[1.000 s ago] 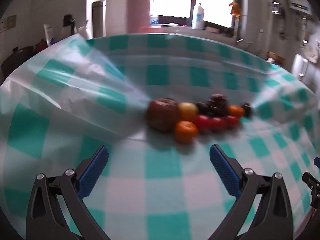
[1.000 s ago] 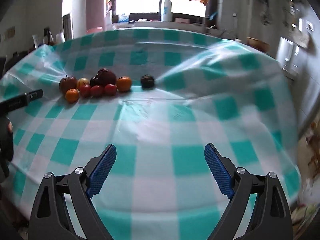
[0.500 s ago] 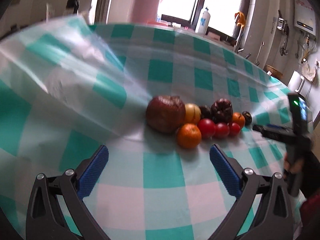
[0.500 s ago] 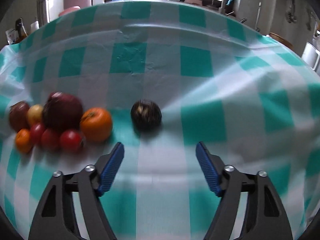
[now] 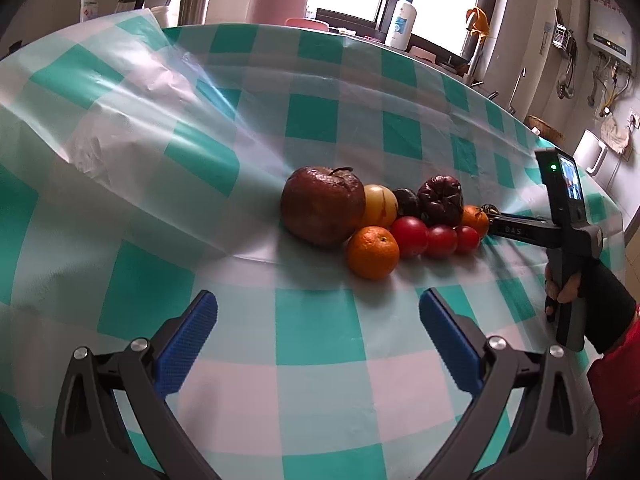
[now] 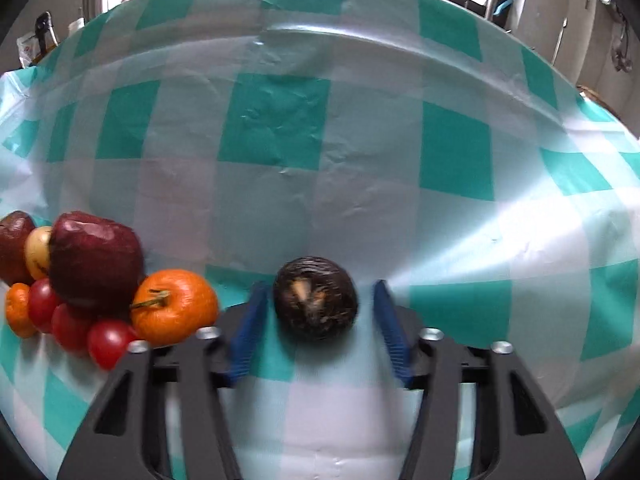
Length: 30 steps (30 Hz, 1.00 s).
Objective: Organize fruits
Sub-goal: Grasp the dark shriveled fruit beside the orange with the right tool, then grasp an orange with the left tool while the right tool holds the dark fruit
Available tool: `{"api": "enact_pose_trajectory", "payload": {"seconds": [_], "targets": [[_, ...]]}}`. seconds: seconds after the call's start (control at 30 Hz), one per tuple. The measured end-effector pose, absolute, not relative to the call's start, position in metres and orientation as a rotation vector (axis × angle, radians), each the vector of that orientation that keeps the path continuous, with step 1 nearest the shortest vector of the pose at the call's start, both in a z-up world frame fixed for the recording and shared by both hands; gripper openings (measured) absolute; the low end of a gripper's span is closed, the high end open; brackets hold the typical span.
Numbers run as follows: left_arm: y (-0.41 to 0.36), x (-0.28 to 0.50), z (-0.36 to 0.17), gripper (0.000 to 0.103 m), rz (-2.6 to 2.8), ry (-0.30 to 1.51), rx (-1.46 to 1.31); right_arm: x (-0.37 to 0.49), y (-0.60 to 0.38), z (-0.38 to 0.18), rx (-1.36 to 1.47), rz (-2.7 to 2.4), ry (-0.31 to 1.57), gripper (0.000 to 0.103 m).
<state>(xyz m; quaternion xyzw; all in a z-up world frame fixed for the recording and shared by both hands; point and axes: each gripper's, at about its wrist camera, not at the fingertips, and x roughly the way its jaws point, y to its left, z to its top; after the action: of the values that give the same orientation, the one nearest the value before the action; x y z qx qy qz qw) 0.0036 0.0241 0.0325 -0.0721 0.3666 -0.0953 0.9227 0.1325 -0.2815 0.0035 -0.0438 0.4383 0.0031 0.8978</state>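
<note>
Blue ribbed pads line the fingers point(image 6: 386, 332) of the right gripper point(image 6: 316, 332), which stand apart on either side of a dark wrinkled fruit point(image 6: 315, 298); small gaps show on both sides, so nothing is clamped yet. The step in hand looks like the pick of this stray fruit, which sits alone on the bench point(image 6: 276, 120), just to the right of the main pile. The next move probably calls for a gentle squeeze, since the skin looks soft and shrivelled, then a lift clear of the orange tomato-like fruit point(image 6: 174, 306) close beside the left finger.

The left gripper point(image 5: 318, 340) hangs spread wide and empty, short of the cluster: a large brown apple point(image 5: 322, 210), a mandarin point(image 5: 373, 252) in front of it, red tomatoes point(image 5: 409, 236) in a row, and a dark red fruit point(image 5: 440, 200) behind.

Beyond the fruit, the green-checked plastic cloth point(image 5: 320, 112) lies bare toward the far rim, with loose raised folds at the left. There is ample free room ahead and to the right of the stray fruit; the pile crowds its left.
</note>
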Motion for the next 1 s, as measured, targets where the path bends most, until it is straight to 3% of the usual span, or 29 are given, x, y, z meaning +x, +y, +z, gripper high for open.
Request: {"api": "enact_pose_trajectory", "payload": {"seconds": [0.37, 0.77, 1.0], "targets": [[0.020, 0.000, 0.032, 0.101, -0.191, 0.743, -0.128, 0.009, -0.256, 0.012, 0.084, 0.149, 0.868, 0.041], [-0.013, 0.010, 0.029, 0.101, -0.194, 0.808, -0.052, -0.013, -0.236, 0.009, 0.109, 0.195, 0.841, 0.041], [-0.047, 0.050, 0.017, 0.081, -0.127, 0.903, 0.000, -0.009, -0.241, 0.006, 0.147, 0.209, 0.861, 0.041]]}}
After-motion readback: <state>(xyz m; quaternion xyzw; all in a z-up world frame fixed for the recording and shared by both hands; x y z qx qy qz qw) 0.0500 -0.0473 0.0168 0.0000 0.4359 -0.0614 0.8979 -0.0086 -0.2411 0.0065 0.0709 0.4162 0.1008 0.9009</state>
